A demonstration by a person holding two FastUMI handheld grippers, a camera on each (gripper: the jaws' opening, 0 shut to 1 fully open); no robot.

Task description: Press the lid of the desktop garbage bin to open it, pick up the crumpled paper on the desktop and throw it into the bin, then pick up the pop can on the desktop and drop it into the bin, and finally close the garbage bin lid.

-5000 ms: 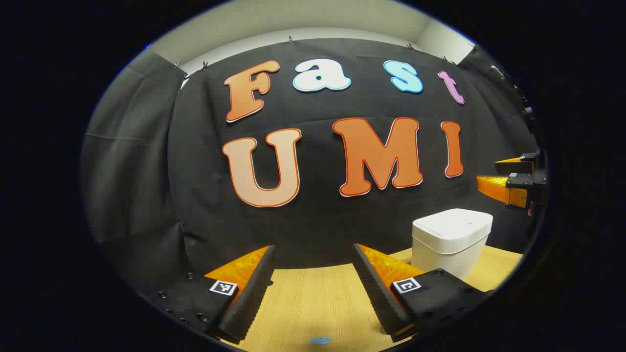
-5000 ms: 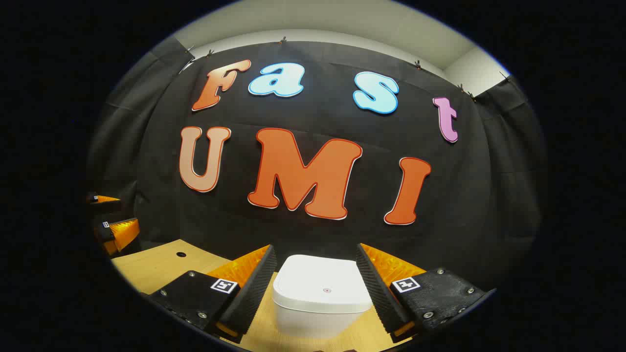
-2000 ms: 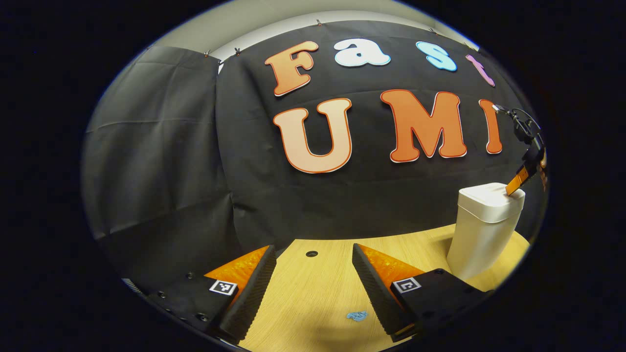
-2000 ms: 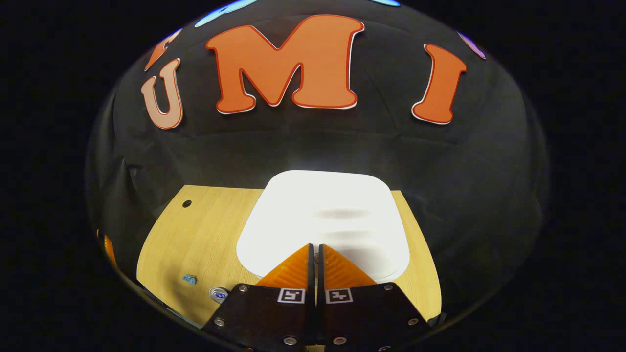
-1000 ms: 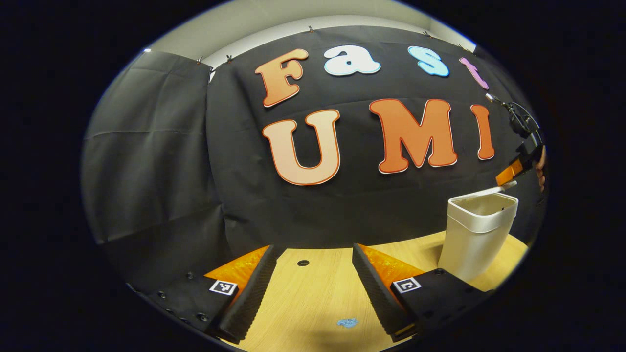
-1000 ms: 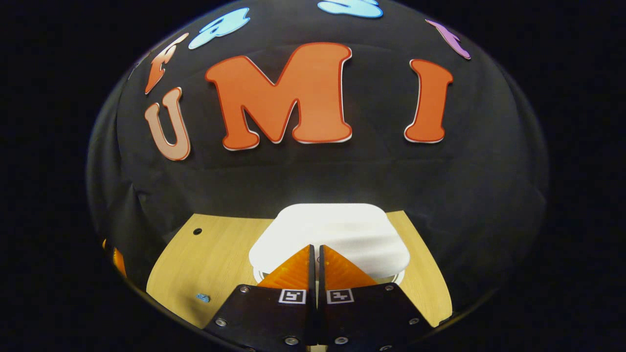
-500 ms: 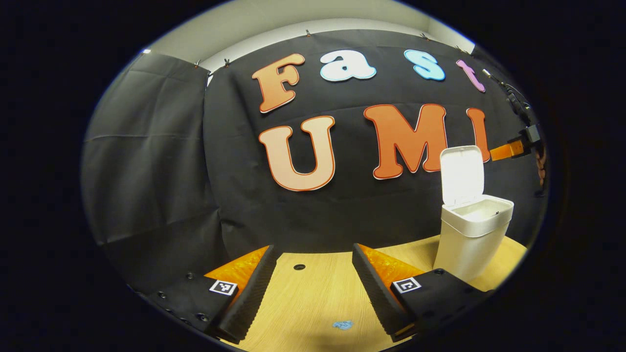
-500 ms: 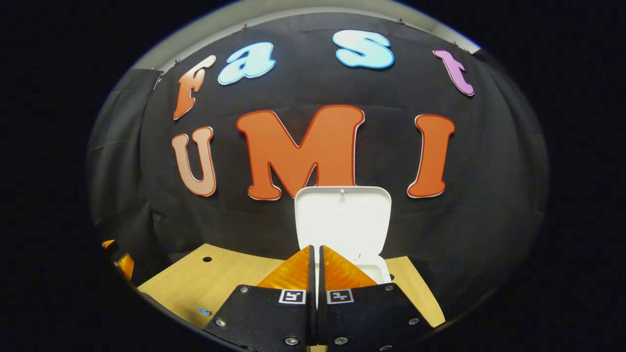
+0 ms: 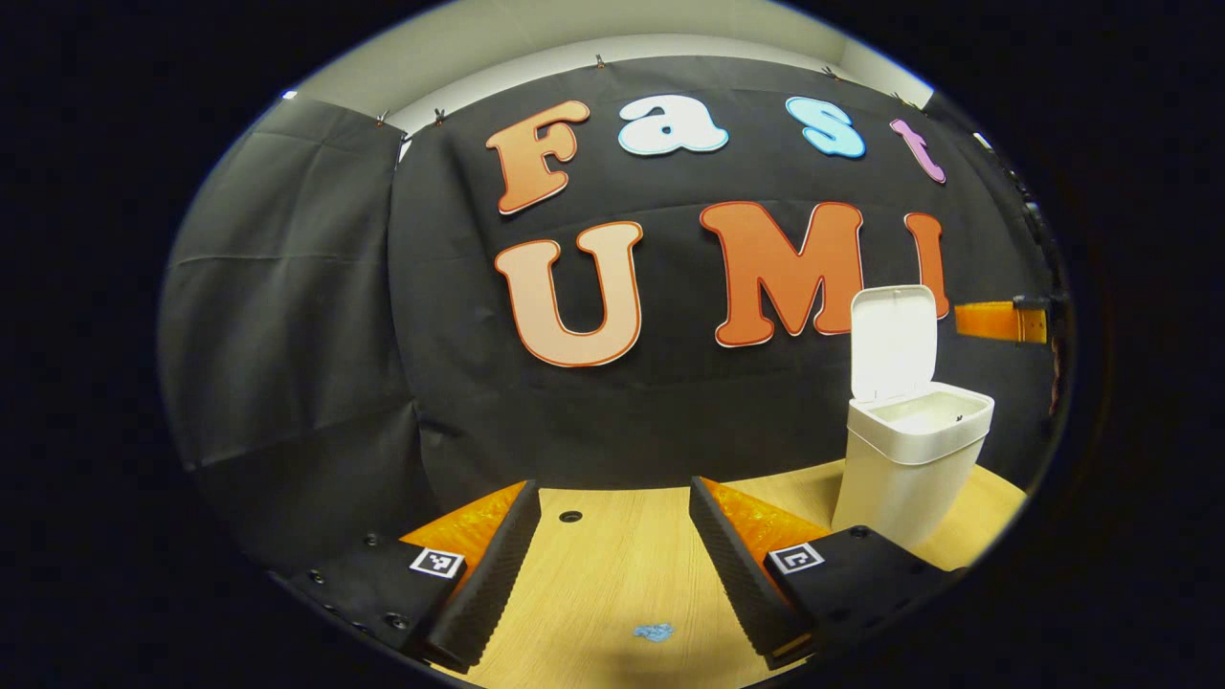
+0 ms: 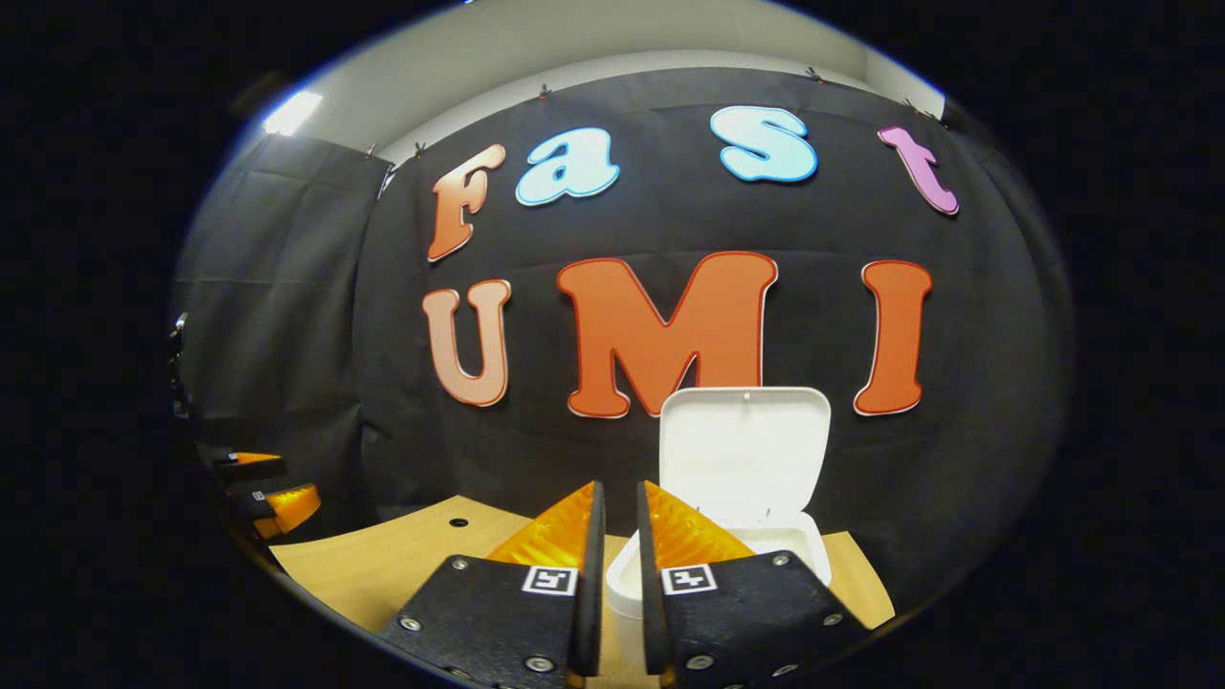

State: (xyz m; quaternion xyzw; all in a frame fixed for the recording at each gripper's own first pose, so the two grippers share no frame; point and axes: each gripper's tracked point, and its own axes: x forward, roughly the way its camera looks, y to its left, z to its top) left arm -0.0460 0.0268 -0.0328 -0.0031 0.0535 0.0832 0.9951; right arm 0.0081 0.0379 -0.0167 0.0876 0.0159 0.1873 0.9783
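- The bin (image 9: 909, 469) is being kept on the counter (image 9: 612, 574), its lid (image 10: 745, 450) raised upright.
- The left gripper (image 9: 612, 565) is being held wide open above the crumpled paper (image 9: 654, 632).
- The right gripper (image 10: 615, 536) is being held slightly parted, empty, before the bin.

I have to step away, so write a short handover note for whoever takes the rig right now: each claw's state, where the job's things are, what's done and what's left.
Left claw: open, empty, low over the desk.
Right claw: fingers a narrow gap apart, holding nothing, in front of the bin.
Bin: at the desk's right end in the left gripper view, lid standing upright, open.
A small blue scrap lies on the desk just ahead of the left claw; too small to tell if it is the crumpled paper.
Done: lid opened.
Left: paper into the bin, then the pop can, then close the lid.
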